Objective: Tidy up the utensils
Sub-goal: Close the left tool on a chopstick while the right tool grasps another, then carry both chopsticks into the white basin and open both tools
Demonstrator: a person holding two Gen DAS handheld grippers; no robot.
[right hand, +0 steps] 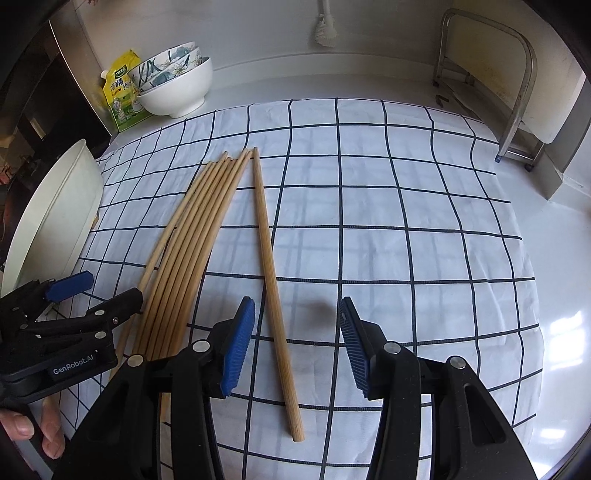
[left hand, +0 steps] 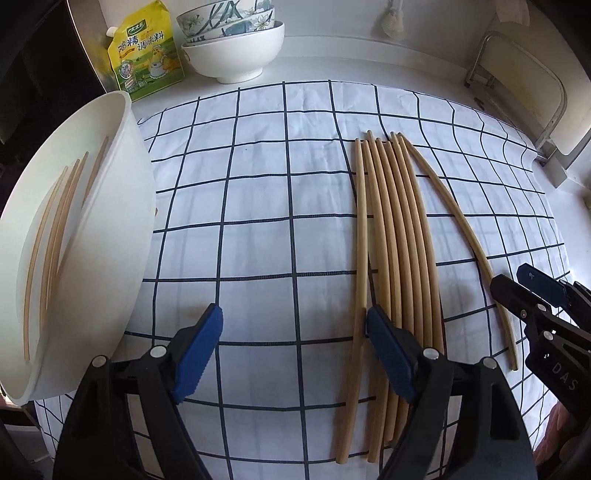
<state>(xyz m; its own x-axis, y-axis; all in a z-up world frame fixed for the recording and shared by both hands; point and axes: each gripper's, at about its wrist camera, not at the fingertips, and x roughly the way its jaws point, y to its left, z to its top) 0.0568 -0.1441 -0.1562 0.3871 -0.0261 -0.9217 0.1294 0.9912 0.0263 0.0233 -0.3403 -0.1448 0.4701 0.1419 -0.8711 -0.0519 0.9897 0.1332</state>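
Observation:
Several wooden chopsticks (left hand: pixel 400 236) lie side by side on the checked cloth (left hand: pixel 258 192). One single chopstick (right hand: pixel 271 280) lies apart on their right side. A white tub (left hand: pixel 96 236) on its side at the left holds several more chopsticks (left hand: pixel 55 236). My left gripper (left hand: pixel 293 332) is open and empty, low over the cloth, its right finger by the leftmost chopstick. My right gripper (right hand: pixel 297 325) is open and empty, its jaws either side of the single chopstick's near end. The left gripper also shows in the right wrist view (right hand: pixel 99 295).
Stacked bowls (left hand: pixel 232 40) and a yellow seasoning bag (left hand: pixel 147 55) stand at the back left. A metal rack (right hand: pixel 509 85) stands at the back right. A brush (right hand: pixel 325 33) hangs on the wall. White counter (right hand: pixel 554 295) lies right of the cloth.

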